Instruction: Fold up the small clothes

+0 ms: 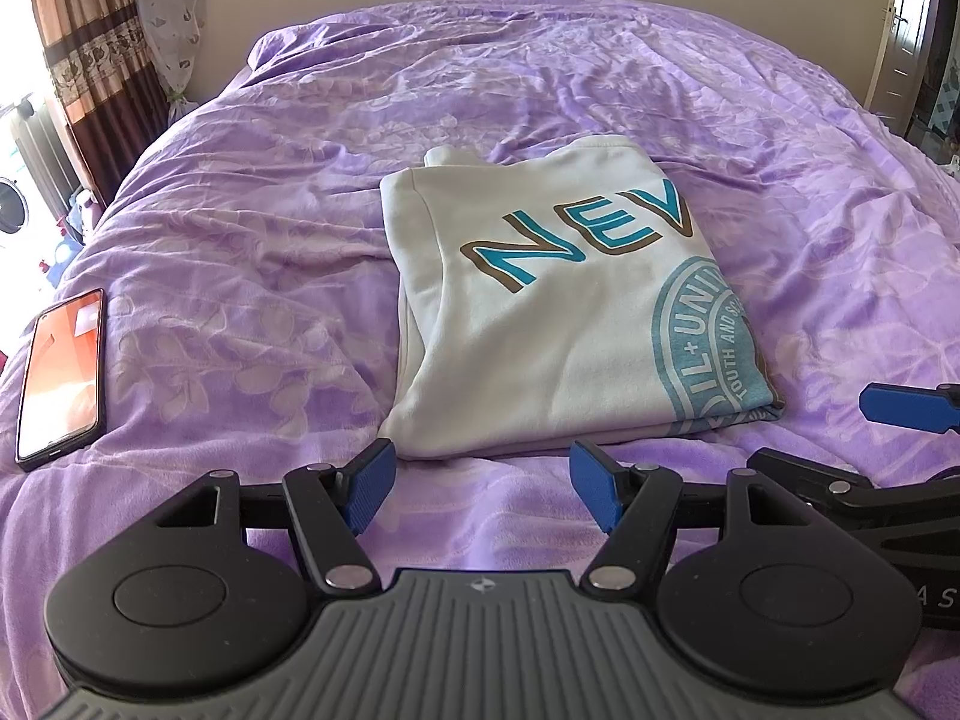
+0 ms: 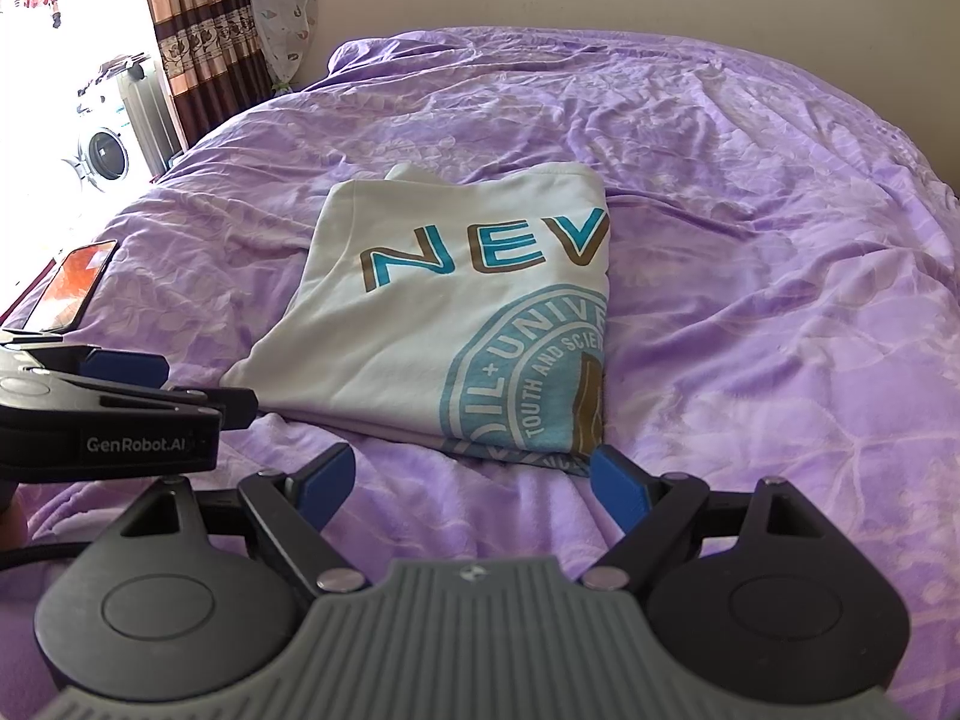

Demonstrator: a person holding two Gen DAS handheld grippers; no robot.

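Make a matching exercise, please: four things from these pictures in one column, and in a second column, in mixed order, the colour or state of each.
Things:
1. bedcover
2. folded shirt
3. phone
4. left gripper

Colour or state:
A. screen lit orange, lying flat near the bed's left edge
B. white with teal and brown print, folded into a rectangle
C. open, blue pads apart, holding nothing
D. purple, wrinkled, with a pale leaf pattern

Right pairs: 1-D, 2-B, 3-A, 4-C
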